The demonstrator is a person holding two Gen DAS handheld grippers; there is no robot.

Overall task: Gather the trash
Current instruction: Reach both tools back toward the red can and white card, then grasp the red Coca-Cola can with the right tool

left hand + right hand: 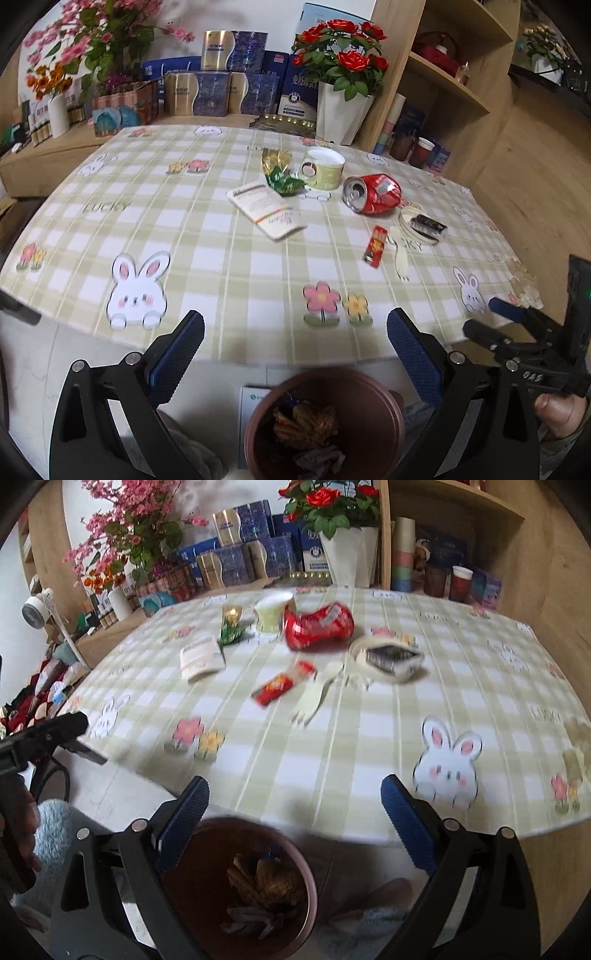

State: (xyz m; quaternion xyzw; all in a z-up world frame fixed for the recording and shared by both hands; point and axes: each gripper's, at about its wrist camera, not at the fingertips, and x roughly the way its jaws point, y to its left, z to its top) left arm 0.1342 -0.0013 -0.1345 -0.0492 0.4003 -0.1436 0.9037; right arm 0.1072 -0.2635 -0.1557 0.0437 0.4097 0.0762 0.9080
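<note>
your left gripper (295,347) and right gripper (295,805) gape empty above the round brown plastic bin (388,406), its lower rim cut off.

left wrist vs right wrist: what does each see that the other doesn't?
Left wrist only: the right tool at its right edge, and the upper shelf with a red kettle.

Right wrist only: the left tool's body at its left edge, a white fan, and blue slippers on the floor.

Both: each view's own tool open and empty over the bin holding trash, the checked table, and on it a crushed can, cup, red wrapper and fork.
</note>
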